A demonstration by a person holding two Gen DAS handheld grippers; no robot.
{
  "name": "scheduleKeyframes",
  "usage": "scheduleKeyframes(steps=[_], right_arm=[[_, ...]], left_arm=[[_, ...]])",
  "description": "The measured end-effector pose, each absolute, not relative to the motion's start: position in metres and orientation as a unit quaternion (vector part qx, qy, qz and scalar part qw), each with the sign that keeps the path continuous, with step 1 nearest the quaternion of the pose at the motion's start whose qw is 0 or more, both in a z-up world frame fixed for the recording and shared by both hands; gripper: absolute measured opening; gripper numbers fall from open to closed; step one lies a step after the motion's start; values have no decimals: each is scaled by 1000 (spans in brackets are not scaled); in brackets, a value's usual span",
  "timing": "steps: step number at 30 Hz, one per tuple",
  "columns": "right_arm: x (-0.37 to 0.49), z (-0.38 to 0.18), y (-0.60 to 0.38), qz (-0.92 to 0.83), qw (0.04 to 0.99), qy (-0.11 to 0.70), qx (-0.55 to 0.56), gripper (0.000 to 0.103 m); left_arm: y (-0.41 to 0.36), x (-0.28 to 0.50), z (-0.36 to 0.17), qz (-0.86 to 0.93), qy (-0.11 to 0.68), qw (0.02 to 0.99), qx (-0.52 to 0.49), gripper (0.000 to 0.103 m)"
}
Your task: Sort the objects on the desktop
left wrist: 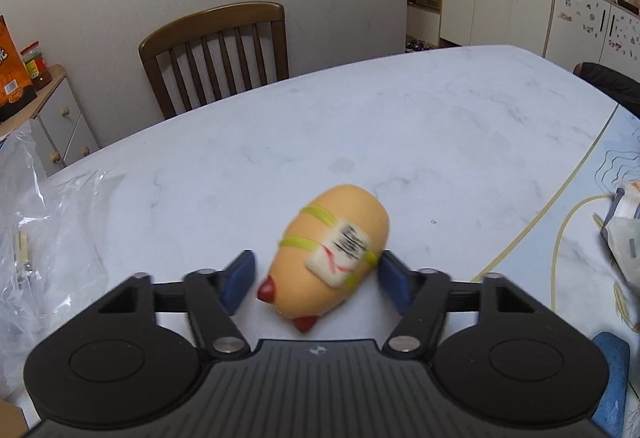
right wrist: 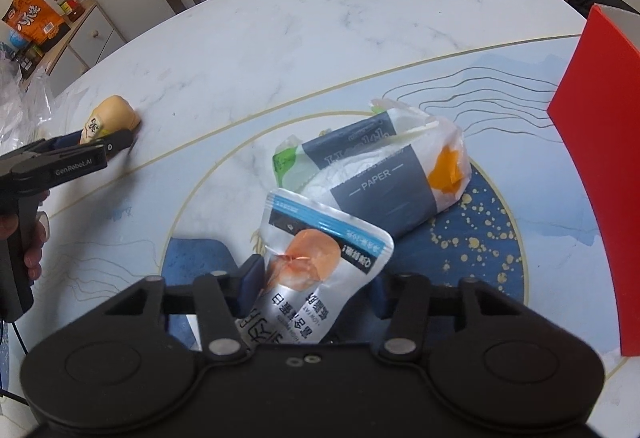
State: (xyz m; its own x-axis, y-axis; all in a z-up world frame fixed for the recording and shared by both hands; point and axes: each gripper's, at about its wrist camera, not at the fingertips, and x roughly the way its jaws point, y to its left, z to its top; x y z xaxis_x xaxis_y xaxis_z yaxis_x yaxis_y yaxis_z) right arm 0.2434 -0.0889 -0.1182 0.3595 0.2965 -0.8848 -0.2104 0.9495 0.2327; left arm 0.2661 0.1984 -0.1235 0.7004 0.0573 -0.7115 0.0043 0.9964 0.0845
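Note:
A tan hot-dog toy (left wrist: 332, 258) with yellow stripes, red ends and a white label lies on the marble table (left wrist: 360, 126) between the blue pads of my left gripper (left wrist: 316, 280). The jaws stand wide; the right pad is next to the toy, the left pad apart from it. The toy (right wrist: 114, 116) and left gripper (right wrist: 106, 140) also show in the right wrist view. My right gripper (right wrist: 314, 288) is open around a silver snack pouch (right wrist: 316, 258). A white and grey paper pack (right wrist: 384, 170) lies just beyond the pouch.
A red box (right wrist: 596, 158) stands at the right. Clear plastic bags (left wrist: 44, 222) lie at the table's left edge. A wooden chair (left wrist: 220, 50) stands behind the table. A small cabinet (left wrist: 60, 118) with an orange box is at the left.

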Motion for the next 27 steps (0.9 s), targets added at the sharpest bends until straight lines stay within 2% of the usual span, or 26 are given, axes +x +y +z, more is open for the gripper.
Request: scheduleKeyframes(steps=[3,9,14,27], right_arm=[[243,-117,-89,157,824,542,45,32],[242,-109,-91,165,826,536,63,20],[240,-100,-95,168,827,531,78,18],[231,-87,-110,169,825,526,119,17]], left_arm=[[197,266,-124,19,385,922,40,56],[193,264,-123,17,381,923,52,50],[190,260,-119,15,372,926,55,47],[160,226,-91,-16,371,928,20,46]])
